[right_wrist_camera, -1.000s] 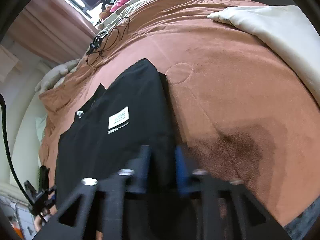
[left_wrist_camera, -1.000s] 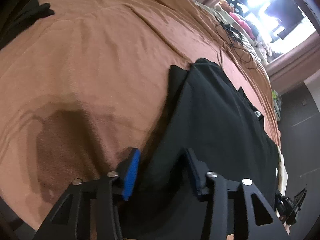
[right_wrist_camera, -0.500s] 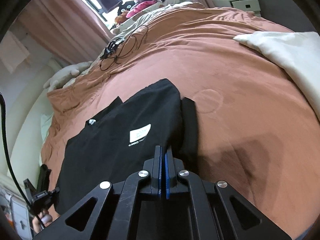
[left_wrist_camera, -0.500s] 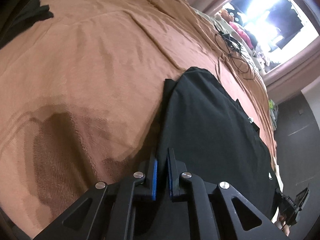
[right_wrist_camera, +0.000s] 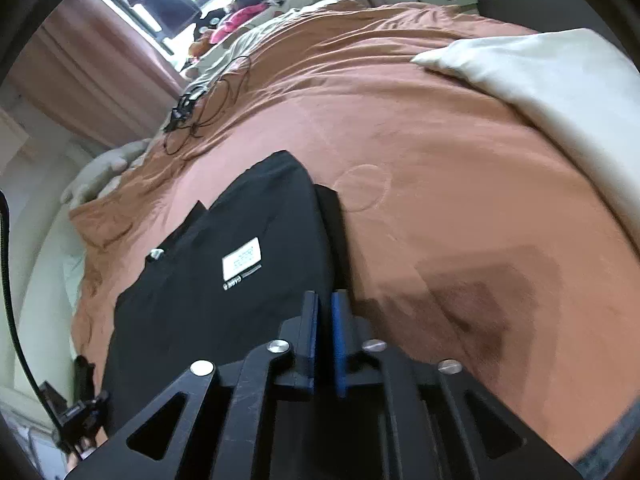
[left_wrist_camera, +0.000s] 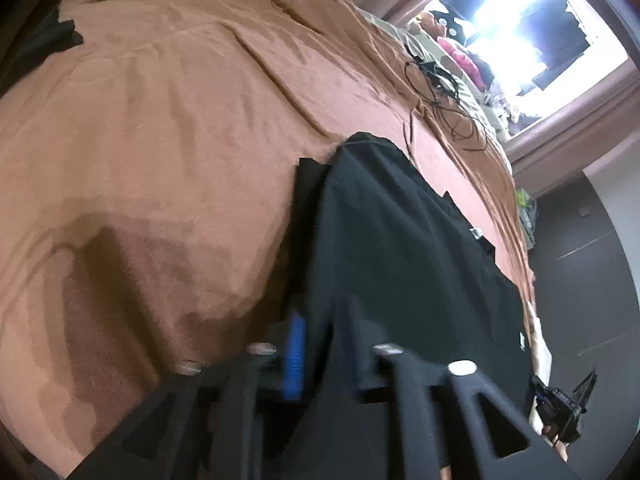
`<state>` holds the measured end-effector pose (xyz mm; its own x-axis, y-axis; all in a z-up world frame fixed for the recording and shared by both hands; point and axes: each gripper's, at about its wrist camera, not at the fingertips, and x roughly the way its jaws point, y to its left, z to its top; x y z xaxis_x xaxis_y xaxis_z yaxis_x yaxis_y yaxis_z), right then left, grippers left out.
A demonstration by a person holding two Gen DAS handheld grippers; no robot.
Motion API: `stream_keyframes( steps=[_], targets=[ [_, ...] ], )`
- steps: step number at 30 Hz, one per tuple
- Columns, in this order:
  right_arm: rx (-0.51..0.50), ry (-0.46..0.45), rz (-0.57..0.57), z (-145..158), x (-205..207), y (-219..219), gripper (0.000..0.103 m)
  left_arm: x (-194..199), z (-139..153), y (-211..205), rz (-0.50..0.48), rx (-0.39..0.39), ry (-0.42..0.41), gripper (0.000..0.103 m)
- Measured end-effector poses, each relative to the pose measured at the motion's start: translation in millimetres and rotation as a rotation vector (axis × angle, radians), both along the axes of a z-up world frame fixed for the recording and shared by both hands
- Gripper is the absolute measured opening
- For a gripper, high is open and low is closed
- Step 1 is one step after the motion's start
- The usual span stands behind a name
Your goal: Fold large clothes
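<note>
While both tools are angling low over the bed, the left hand-held gripper is standing with its jaws parted, black cloth lying between the blue pad and the opposite finger; whether the pads are actually touching that cloth cannot be told through the blur. The right hand-held gripper is showing only a narrow slit between its two blue pads, sitting at the near right edge of the black garment; a pinch on the fabric cannot be confirmed. The garment is lying flat on the brown bedspread, appearing folded into a long panel, with a white printed label facing up and a narrow strip of black cloth protruding along its right side. A tangle of black cables is resting well beyond it, and a cream pillow is lying at far right.
</note>
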<state>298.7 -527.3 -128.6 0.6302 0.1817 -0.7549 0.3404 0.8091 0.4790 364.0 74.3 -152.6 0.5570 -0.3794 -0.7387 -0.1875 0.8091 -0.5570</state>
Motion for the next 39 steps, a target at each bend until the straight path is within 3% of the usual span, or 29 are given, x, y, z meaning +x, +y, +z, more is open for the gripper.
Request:
stream_keyframes(
  steps=[1, 2, 10, 22, 32, 34, 39],
  targets=[
    [-0.007, 0.002, -0.003, 4.1, -5.5, 2.2, 0.043, -5.9, 1.4, 5.5, 0.024, -0.004, -0.003, 0.053],
    [-0.02, -0.005, 0.004, 10.0, -11.9, 6.8, 0.047, -11.8, 2.6, 10.5, 0.05, -0.01, -0.014, 0.06],
    [-0.061, -0.023, 0.133, 37.1, -35.4, 56.2, 0.047, -48.4, -5.4, 33.1, 0.079, -0.107, 0.008, 0.061],
    [-0.087, 0.021, 0.344, 35.4, -44.1, 161.5, 0.047, -89.3, -25.7, 38.7, 0.075, -0.2, 0.039, 0.061],
    [-0.073, 0.052, 0.477, 24.5, -43.9, 215.7, 0.038, -77.8, -38.3, 31.5, 0.059, -0.248, 0.062, 0.061],
    [-0.05, 0.06, 0.509, 22.1, -44.2, 225.8, 0.032, -70.7, -40.5, 29.5, 0.055, -0.256, 0.062, 0.061],
    [-0.089, 0.118, 0.558, 4.6, -29.6, 249.6, 0.028, -58.2, -44.9, 26.4, 0.055, -0.241, 0.066, 0.049]
  ],
)
